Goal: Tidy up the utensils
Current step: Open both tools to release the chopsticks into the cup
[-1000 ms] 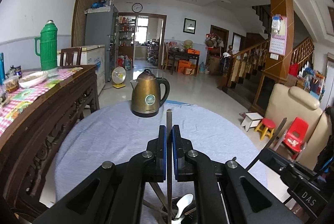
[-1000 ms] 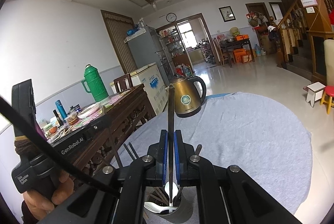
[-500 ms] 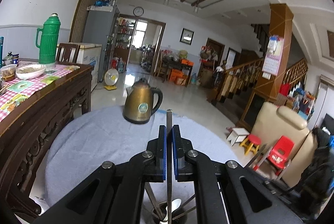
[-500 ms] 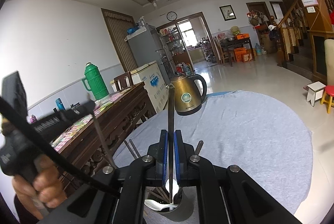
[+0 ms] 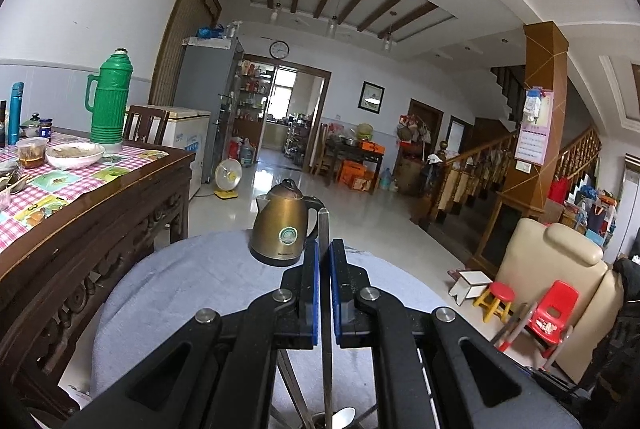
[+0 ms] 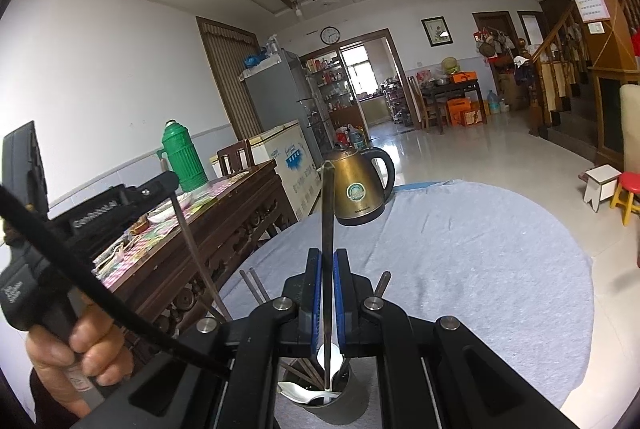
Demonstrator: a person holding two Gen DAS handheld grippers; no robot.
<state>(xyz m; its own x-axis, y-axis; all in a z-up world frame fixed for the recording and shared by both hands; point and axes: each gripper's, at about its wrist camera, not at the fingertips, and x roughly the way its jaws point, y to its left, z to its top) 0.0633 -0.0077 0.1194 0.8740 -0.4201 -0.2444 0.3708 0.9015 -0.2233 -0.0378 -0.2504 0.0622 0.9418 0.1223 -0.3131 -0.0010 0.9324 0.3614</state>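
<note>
The left gripper (image 5: 324,293) was clamped narrow on a chopstick (image 5: 325,269), which stood nearly upright between its blue pads (image 5: 314,293); the stick's top rose past the fingertips at 12 o'clock, and its lower end reached down to a cup (image 5: 320,421) at 6 o'clock in the left wrist view. A spoon (image 5: 345,417) lay in that cup, with other sticks leaning out of it.

The right gripper (image 6: 327,293) was likewise closed tight on a second chopstick (image 6: 328,229), upright, with its tip down in the cup (image 6: 328,401) at 6 o'clock. White spoons (image 6: 298,391) rested in the cup beside it.

From the right wrist view the left gripper (image 6: 168,185) showed at 9 o'clock, held by a hand (image 6: 76,353), its chopstick (image 6: 196,261) slanting down toward the cup.

The cup stood on a round table under grey cloth (image 6: 460,249). A brass kettle (image 6: 360,189) sat at 12 o'clock, well apart from the cup. A wooden sideboard (image 5: 80,229) lay at 9 o'clock, bearing a green flask (image 5: 110,101).
</note>
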